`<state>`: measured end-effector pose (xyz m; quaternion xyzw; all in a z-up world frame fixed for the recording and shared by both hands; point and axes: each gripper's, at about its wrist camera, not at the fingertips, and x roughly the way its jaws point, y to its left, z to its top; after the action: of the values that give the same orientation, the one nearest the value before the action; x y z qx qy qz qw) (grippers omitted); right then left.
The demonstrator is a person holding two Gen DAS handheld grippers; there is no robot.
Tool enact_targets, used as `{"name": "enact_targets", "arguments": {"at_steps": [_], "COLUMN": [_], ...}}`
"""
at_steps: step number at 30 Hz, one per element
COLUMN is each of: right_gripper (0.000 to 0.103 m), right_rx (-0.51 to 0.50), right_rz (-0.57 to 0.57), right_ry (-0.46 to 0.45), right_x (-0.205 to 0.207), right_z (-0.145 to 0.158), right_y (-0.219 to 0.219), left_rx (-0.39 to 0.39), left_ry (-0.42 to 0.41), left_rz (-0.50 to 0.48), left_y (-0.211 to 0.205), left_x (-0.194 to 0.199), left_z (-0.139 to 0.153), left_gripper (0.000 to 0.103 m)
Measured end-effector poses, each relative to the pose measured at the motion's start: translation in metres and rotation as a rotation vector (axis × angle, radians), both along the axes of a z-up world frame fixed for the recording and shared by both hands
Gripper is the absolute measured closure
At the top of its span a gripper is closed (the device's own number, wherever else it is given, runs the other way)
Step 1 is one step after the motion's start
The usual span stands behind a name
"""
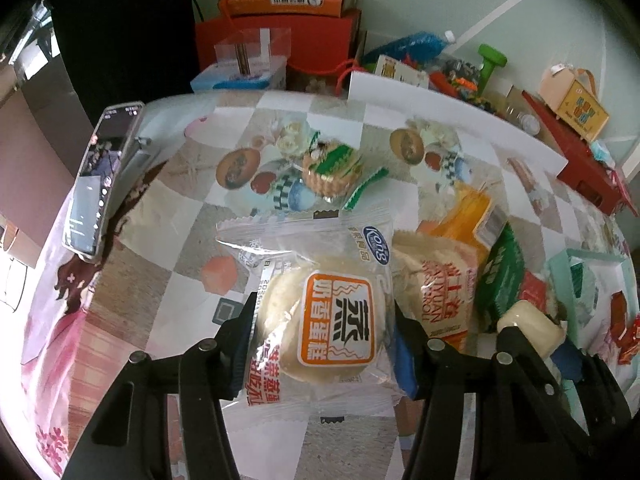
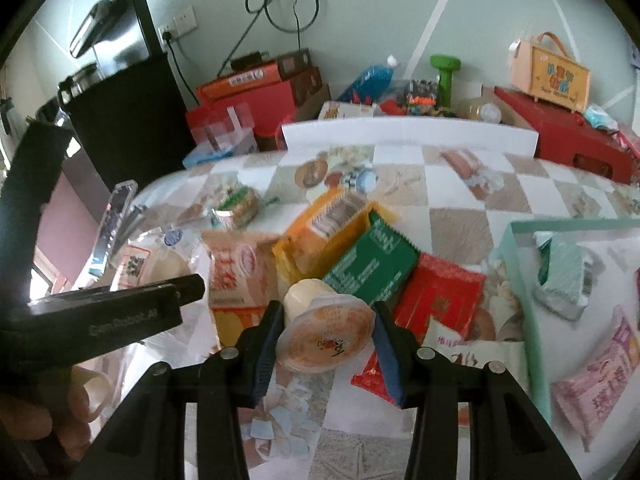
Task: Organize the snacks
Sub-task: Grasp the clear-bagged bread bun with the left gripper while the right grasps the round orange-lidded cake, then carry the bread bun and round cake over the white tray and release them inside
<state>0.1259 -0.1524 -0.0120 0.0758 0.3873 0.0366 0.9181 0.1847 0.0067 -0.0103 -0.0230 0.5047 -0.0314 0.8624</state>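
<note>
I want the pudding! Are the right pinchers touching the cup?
Touching. In the right wrist view the right gripper has both fingers pressed against the pudding cup.

place: home room | cues: patterned tablecloth [image 2: 460, 184], gift boxes [image 2: 568, 136], dumbbell [image 2: 445, 76], wall socket [image 2: 180, 24]

A smartphone in a clear case [image 1: 102, 176] stands propped at the patterned surface's [image 1: 168, 216] left edge; a green dumbbell [image 2: 445, 74] stands behind.

The clear plastic bun wrapper [image 1: 320, 312] at lower centre carries a blue "Kong" badge. The black gripper arm [image 2: 120, 316] at lower left reads "Gen Robot.AI".
</note>
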Motion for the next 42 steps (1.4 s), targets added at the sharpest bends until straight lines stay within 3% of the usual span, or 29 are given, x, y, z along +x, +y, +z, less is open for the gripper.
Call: {"name": "enact_targets", "arguments": {"at_steps": [11, 19, 34, 42], "right_gripper": [0.056, 0.056, 0.056, 0.056], "right_rx": [0.007, -0.005, -0.015, 0.061], "right_rz": [-0.041, -0.122, -0.445, -0.617], "right_ry": [-0.035, -0.040, -0.046, 0.008], "right_x": [-0.009, -0.025, -0.076, -0.111], "right_z": [0.020, 0.036, 0.064, 0.052], "right_y": [-0.015, -0.051, -0.176, -0.245], "left_rx": [-0.014, -0.015, 0.002, 0.040], "left_ry": [-0.092, -0.128, -0.144, -0.134], "left_rz": [-0.028, -0.100, -0.395, -0.471], "left_y": [-0.011, -0.042, -0.159, -0.195], "left_x": [-0.011, -0.021, -0.071, -0.091], "left_z": [0.035, 0.050, 0.054, 0.045], "left_gripper": [0.045, 0.045, 0.045, 0.045]}}
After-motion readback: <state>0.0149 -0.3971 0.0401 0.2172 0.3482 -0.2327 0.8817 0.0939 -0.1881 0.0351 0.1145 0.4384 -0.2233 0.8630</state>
